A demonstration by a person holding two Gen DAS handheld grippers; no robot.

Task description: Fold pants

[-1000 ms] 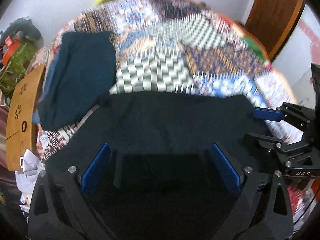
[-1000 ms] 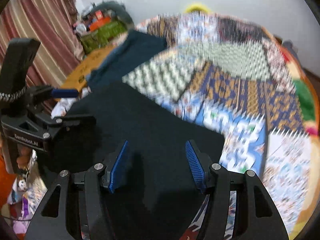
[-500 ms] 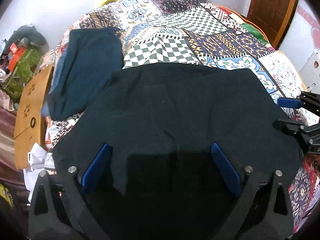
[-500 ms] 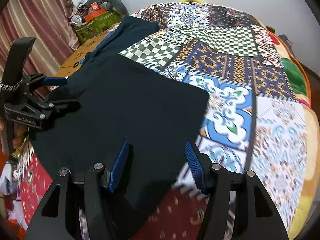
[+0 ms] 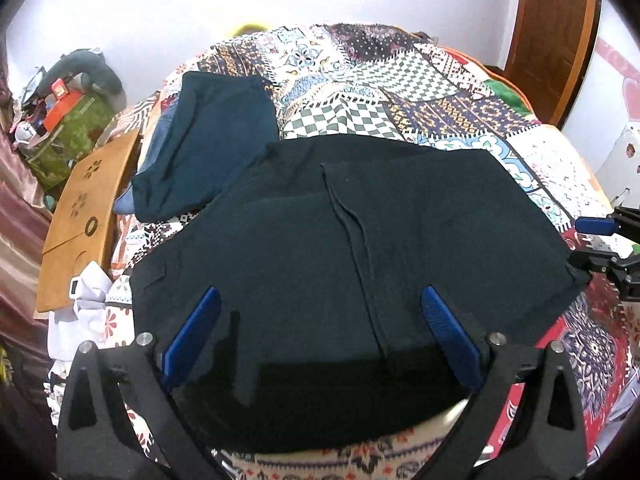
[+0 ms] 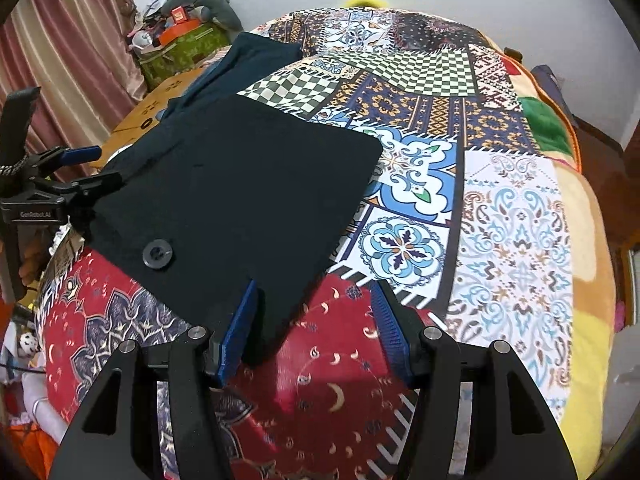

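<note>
From the left wrist, the black pants lay folded flat on the patchwork bed, just beside a folded blue garment; the left hand-held gripper hung tilted down over their near edge, blades spread and pinching nothing, and I judged a careless pass could snag the loose drawstring. From the right wrist, the right hand-held gripper angled down likewise, spread and empty, its left blade over the pants' corner; a brush there could rumple the fold.
</note>
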